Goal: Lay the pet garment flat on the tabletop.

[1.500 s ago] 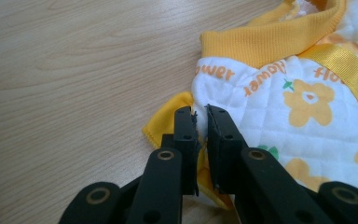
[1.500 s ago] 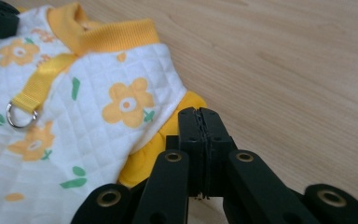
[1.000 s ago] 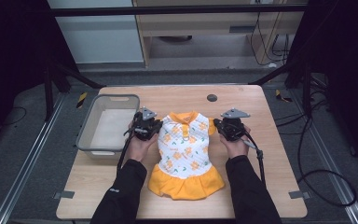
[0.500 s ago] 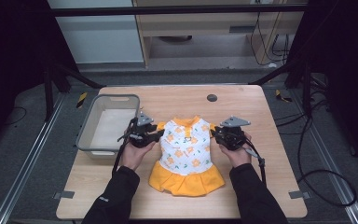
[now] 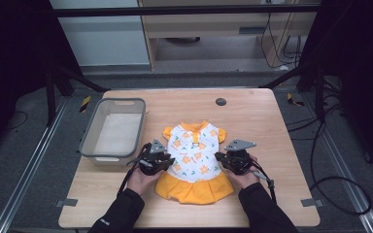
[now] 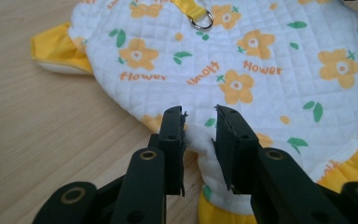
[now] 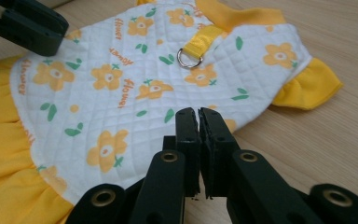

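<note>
**Inspector A:** Start nearest the person, and place everything by the dress.

**Inspector B:** 2 dark sleeves enter at the near table (image 5: 272, 121) edge. The left hand (image 5: 143, 178) sits at the dress's left flank, the right hand (image 5: 245, 177) at its right flank. The dress (image 5: 194, 158) lies flat at the table's middle, yellow skirt toward the person, collar away.

**Inspector A:** Left tongs?

**Inspector B:** The left gripper (image 6: 200, 122) is at the dress's left edge, just above the skirt. Its jaws stand a narrow gap apart with a fold of the white quilted edge bunched between them; both jaws touch the cloth.

**Inspector A:** Right tongs?

**Inspector B:** The right gripper (image 7: 198, 122) is at the dress's right edge, level with the left one. Its jaws are pressed almost together. Its tips lie on the hem, and I cannot tell whether cloth is caught between them.

**Inspector A:** Beyond the grippers?

**Inspector B:** A metal ring (image 7: 189, 58) on a yellow strap lies on the dress's back, toward the collar. 2 yellow sleeves spread out flat beside the collar. A grey bin (image 5: 93, 145) stands left of the dress, near it but apart. A small dark round disc (image 5: 220, 102) sits in the tabletop beyond the collar, well apart.
</note>
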The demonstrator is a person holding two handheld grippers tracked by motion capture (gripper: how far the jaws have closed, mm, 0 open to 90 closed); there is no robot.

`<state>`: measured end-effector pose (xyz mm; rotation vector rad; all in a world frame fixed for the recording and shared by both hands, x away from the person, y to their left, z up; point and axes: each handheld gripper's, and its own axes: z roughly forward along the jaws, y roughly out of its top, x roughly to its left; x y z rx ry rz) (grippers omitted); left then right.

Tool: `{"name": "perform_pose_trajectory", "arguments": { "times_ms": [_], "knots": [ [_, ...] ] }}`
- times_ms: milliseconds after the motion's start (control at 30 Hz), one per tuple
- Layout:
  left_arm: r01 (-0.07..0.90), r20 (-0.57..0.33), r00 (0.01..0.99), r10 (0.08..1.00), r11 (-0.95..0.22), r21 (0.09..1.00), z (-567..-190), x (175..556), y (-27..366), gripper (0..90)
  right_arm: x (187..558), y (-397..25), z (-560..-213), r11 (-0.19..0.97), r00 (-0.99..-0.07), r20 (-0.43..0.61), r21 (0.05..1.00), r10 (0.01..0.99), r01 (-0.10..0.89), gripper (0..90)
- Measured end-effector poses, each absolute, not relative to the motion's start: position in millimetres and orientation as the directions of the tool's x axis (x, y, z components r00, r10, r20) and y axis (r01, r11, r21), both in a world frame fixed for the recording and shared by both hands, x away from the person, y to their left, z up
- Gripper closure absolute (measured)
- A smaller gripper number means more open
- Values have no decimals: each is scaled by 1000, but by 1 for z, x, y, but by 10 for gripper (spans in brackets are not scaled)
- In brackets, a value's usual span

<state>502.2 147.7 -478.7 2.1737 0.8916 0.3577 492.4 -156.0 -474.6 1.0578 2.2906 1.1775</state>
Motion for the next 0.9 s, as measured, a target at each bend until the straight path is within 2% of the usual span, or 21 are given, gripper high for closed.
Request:
{"name": "perform_pose_trajectory", "arguments": {
  "times_ms": [133, 467, 567, 633, 900],
  "knots": [
    [498, -12, 722, 692, -508, 703, -487, 501, 146, 717, 494, -150, -481, 382, -665, 35, 795, 746, 470, 865],
    [498, -26, 729, 684, -504, 706, -495, 493, 145, 707, 497, -148, -498, 451, -656, -5, 730, 755, 513, 866],
    [496, -21, 730, 684, -508, 704, -495, 491, 145, 692, 499, -150, -500, 441, -649, 8, 727, 761, 526, 869],
    [496, -20, 729, 685, -508, 704, -495, 491, 145, 676, 498, -150, -500, 441, -648, 9, 725, 761, 528, 868],
    [496, -35, 707, 706, -461, 736, -487, 487, 155, 514, 494, -155, -496, 424, -645, 16, 741, 764, 521, 823]
  ]
}}
